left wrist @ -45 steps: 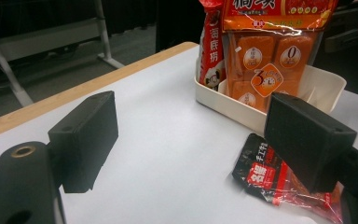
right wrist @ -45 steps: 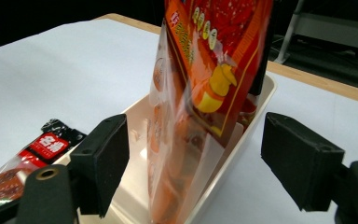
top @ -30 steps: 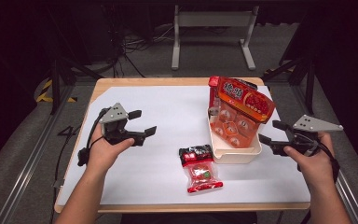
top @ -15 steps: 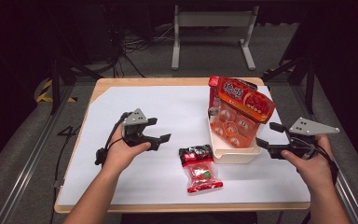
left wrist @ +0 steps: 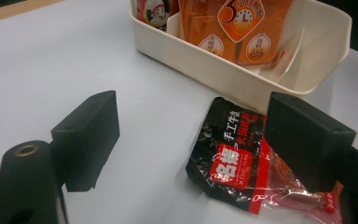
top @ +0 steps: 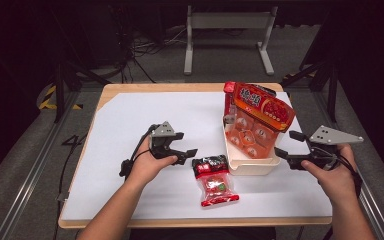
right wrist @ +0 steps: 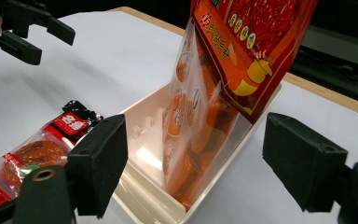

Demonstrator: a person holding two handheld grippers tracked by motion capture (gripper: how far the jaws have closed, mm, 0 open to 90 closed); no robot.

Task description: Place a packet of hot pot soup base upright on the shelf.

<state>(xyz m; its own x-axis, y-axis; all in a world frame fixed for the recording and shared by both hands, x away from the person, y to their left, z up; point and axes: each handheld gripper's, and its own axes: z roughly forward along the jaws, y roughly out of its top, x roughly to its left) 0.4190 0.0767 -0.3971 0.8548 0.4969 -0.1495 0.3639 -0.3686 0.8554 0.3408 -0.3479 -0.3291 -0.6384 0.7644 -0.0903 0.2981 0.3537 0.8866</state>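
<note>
Left gripper point(top: 184, 152) is held low over the white table cover point(top: 130, 125), jaws spread wide, nothing between them. In the left gripper view the red-and-black snack packet point(left wrist: 242, 163) is seen lying flat on the cover just ahead, its black end toward the right-hand jaw; contact cannot be judged. In the high view the gripper's tips sit just left of that packet point(top: 214, 179).

Right gripper point(top: 286, 150) is held at the table's right side, jaws likewise wide apart and empty, pointed at the cream plastic bin point(top: 252, 164). In the right gripper view the bin point(right wrist: 144, 121) is framed between the jaws, near but apart.

A large orange-red snack bag point(top: 257, 120) is stood in the bin, leaning, its top well above the rim. The packet lies just beside the bin's near left corner. Wooden table edge point(top: 130, 87) is visible around the cover.
</note>
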